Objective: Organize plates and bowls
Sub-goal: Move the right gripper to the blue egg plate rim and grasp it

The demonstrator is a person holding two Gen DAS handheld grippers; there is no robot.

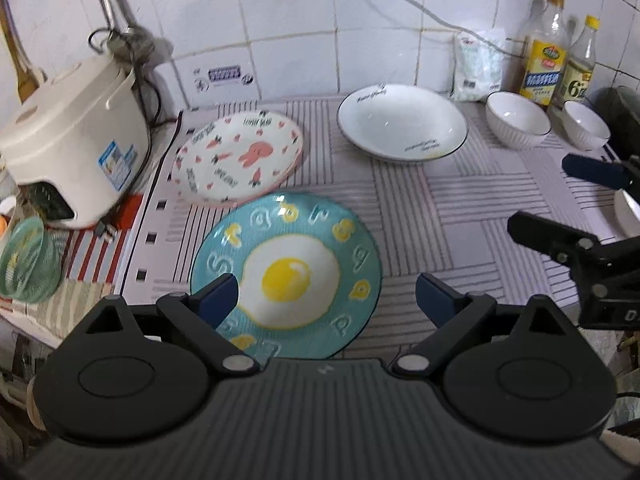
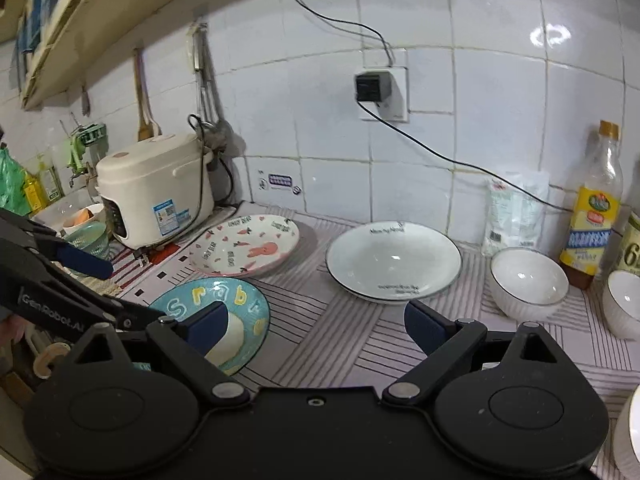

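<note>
Covering most of the counter (image 1: 460,200) is a striped grey and white mat, and every dish sits on it. At the far left stands a cream rice cooker (image 1: 76,140), the bulkiest item, with its cord trailing behind. Next in size is the white deep plate (image 1: 402,122) with a dark rim, set toward the tiled wall at the middle. Left of it lies the pink rabbit plate (image 1: 238,158), which seems to rest on a second plate of the same kind. Just in front of that, apparently overlapping its near edge, is the teal fried-egg plate (image 1: 286,276), closest to the front edge of the counter.

The left claw (image 1: 326,302) hangs wide above the teal plate's near half, holding nothing; whether a pad touches the plate cannot be told. The right claw (image 2: 316,326) is likewise spread wide and empty, over bare mat between the teal plate and the white deep plate.

Two oil bottles (image 1: 546,56) stand at the wall on the right beside a white packet (image 1: 478,66). In front of them sit two small white ribbed bowls, the left bowl (image 1: 518,120) and the right bowl (image 1: 586,126), close together. A green mesh basket (image 1: 26,260) lies at the far left.
</note>
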